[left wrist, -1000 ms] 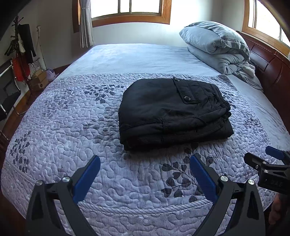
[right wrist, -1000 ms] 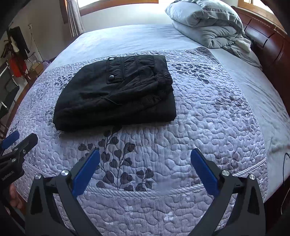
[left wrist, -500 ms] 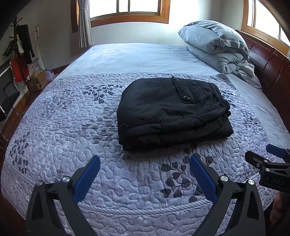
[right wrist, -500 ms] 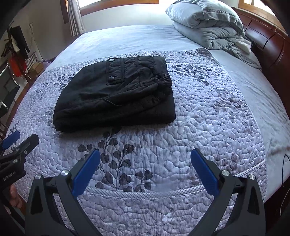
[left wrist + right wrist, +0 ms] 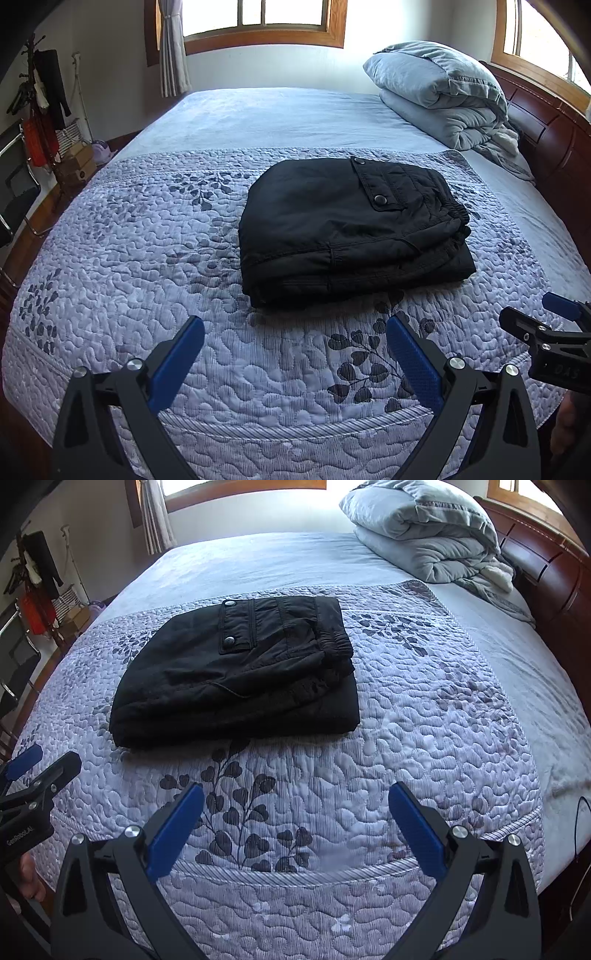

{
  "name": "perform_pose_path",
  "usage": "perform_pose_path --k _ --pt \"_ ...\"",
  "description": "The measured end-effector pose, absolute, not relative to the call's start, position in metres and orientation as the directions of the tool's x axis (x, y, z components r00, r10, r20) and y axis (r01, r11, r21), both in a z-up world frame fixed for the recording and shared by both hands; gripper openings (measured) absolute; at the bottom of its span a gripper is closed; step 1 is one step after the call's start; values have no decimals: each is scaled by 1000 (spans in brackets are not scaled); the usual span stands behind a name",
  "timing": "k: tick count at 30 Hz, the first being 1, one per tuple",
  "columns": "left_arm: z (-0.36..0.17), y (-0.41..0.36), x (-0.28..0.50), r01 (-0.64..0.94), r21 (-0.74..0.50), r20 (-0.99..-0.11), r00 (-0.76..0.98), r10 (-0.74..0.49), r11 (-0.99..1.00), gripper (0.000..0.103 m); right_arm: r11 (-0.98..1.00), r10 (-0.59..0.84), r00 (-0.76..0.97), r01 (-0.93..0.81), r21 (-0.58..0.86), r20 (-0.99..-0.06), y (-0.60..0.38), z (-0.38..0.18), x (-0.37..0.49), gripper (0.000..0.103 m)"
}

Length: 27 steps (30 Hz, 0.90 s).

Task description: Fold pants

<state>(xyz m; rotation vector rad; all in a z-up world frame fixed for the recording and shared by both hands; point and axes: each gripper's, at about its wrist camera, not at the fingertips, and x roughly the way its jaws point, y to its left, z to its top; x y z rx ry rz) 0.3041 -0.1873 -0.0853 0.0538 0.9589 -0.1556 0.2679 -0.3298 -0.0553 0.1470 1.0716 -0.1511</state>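
Left wrist view: the left claw (image 5: 295, 341) hangs wide open and empty over the quilt (image 5: 147, 258); the folded black pants (image 5: 351, 229) lie on the bed at 12 o'clock, apart from it. The right claw (image 5: 532, 314) shows at 3 o'clock.

Right wrist view: the right claw (image 5: 295, 808) gapes wide, holding nothing; the pants (image 5: 240, 675) lie at 11 o'clock, a duvet (image 5: 424, 531) at 1 o'clock
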Motion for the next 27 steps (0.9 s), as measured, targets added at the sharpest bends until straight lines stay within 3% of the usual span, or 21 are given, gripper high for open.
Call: perform_pose_path --k 27 --pt "-86 -190 305 167 -25 -814 569 -117 986 99 977 -40 467 203 63 -883 -332 -59 267 100"
